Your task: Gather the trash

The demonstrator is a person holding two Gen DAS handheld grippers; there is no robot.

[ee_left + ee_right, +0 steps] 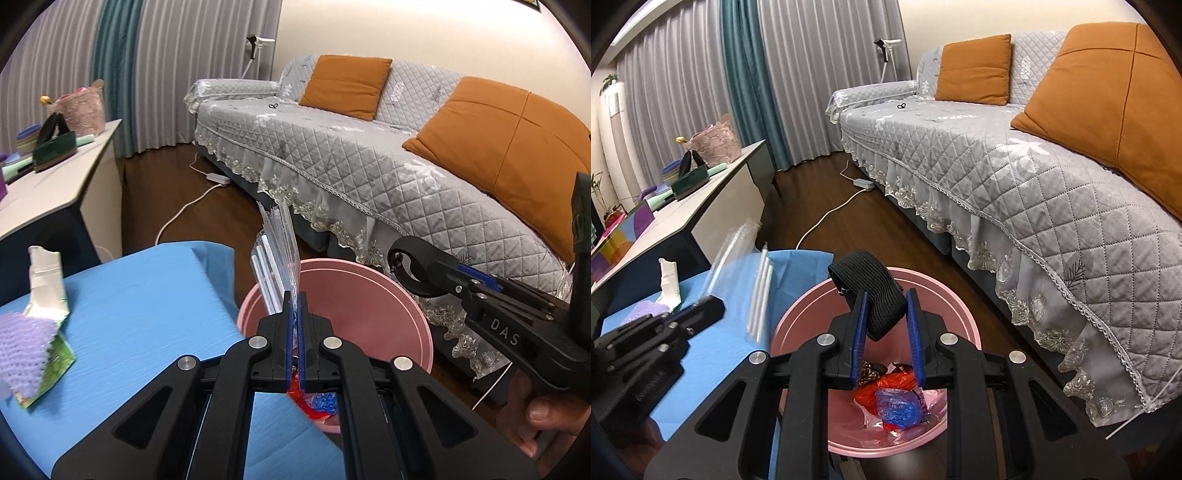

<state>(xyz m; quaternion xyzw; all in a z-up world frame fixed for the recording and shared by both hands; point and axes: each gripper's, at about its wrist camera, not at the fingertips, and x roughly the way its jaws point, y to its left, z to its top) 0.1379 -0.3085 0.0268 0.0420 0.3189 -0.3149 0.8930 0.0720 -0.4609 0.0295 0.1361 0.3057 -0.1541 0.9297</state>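
Clear plastic packet (275, 243) with 3 white straws pinched in left gripper (294, 343), jaws nearly shut on its edge, above near-left rim of pink bin (413, 295). Black elastic band (877, 291) clamped in right gripper (885, 343), narrow jaws, over bin. Risk: light, tall packet could tip left onto blue cloth (129, 291) if released here. Bin already holds red and blue wrappers (894, 398).

A blue-covered table (155, 295) carries a torn white carton (46, 280) and purple mesh (22, 347).
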